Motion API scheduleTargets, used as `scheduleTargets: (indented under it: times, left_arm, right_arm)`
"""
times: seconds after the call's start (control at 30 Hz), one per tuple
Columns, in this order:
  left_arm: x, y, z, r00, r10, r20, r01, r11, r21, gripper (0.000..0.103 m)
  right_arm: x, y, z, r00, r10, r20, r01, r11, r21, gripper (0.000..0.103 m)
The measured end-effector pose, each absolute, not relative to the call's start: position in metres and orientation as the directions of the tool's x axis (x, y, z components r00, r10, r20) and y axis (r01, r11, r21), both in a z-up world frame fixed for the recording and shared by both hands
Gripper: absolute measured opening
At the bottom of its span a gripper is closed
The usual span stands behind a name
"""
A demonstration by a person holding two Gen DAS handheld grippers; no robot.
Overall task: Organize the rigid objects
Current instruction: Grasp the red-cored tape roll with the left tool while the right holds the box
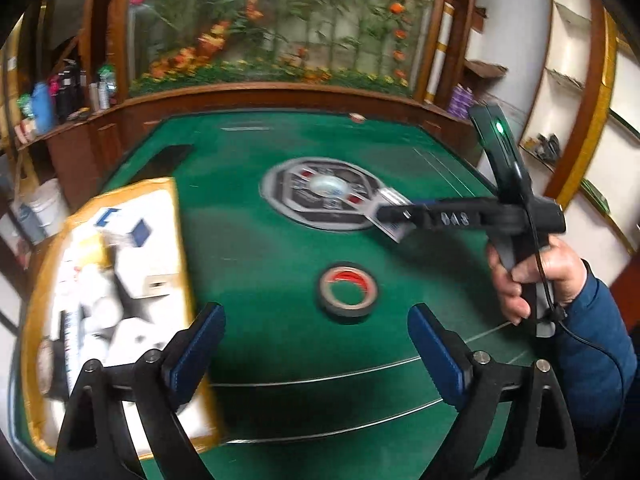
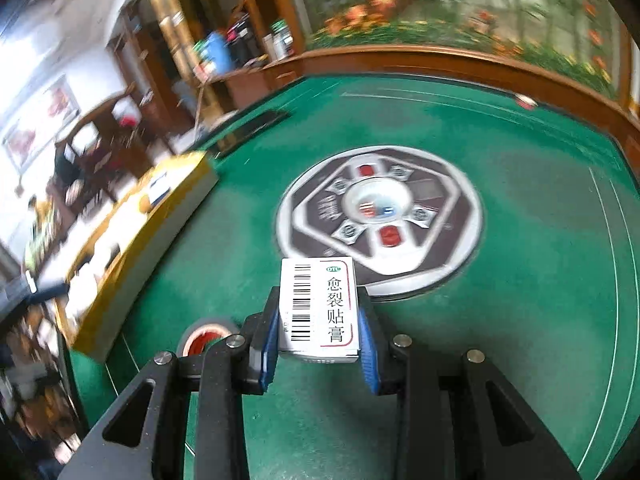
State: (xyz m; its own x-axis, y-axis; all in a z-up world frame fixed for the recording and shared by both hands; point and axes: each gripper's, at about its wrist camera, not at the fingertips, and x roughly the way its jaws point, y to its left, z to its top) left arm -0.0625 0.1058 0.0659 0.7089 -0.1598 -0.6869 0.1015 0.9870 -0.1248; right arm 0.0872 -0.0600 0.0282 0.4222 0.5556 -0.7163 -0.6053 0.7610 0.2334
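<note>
A small white medicine box point(image 2: 318, 308) with a barcode and Chinese print sits between the blue pads of my right gripper point(image 2: 318, 320), which is shut on it above the green table. In the left wrist view the same right gripper point(image 1: 390, 216) holds the box point(image 1: 390, 200) over the round centre panel point(image 1: 320, 192). My left gripper point(image 1: 316, 328) stands open with nothing between its fingers. A roll of grey tape point(image 1: 347, 290) with a red core lies on the felt just ahead of it. The tape point(image 2: 206, 338) also peeks out left of the right gripper.
A yellow-rimmed cardboard box point(image 1: 180, 240) holding several white packages sits at the table's left; it shows again as the box point(image 2: 168, 216) in the right wrist view. A wooden ledge point(image 1: 280, 92) with flowers borders the far side. A hand and blue sleeve point(image 1: 560, 280) hold the right gripper.
</note>
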Motion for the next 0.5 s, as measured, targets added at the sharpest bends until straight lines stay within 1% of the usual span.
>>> scheduleTargets:
  times: [0.17, 0.33, 0.4, 0.47, 0.5]
  left_arm:
    - [-0.032, 0.076, 0.047, 0.650, -0.178, -0.739, 0.138, 0.984, -0.115, 0.096]
    - [-0.003, 0.061, 0.027, 0.596, -0.135, -0.792, 0.114, 0.990, -0.083, 0.096]
    - [0.004, 0.060, 0.021, 0.582, -0.139, -0.801, 0.115, 0.989, -0.089, 0.096]
    - [0.008, 0.060, 0.012, 0.564, -0.126, -0.816, 0.104, 0.991, -0.081, 0.088]
    - [0.009, 0.060, 0.008, 0.548, -0.116, -0.828, 0.099, 0.992, -0.074, 0.076]
  right_arm:
    - [0.096, -0.075, 0.028, 0.449, 0.555, -0.701, -0.537, 0.794, 0.285, 0.032]
    - [0.097, -0.078, 0.033, 0.451, 0.571, -0.686, -0.522, 0.792, 0.317, 0.032]
    - [0.096, -0.077, 0.035, 0.454, 0.572, -0.683, -0.522, 0.792, 0.317, 0.032]
    - [0.093, -0.078, 0.037, 0.450, 0.580, -0.680, -0.528, 0.786, 0.321, 0.032]
    - [0.092, -0.077, 0.038, 0.451, 0.580, -0.678, -0.529, 0.786, 0.320, 0.032]
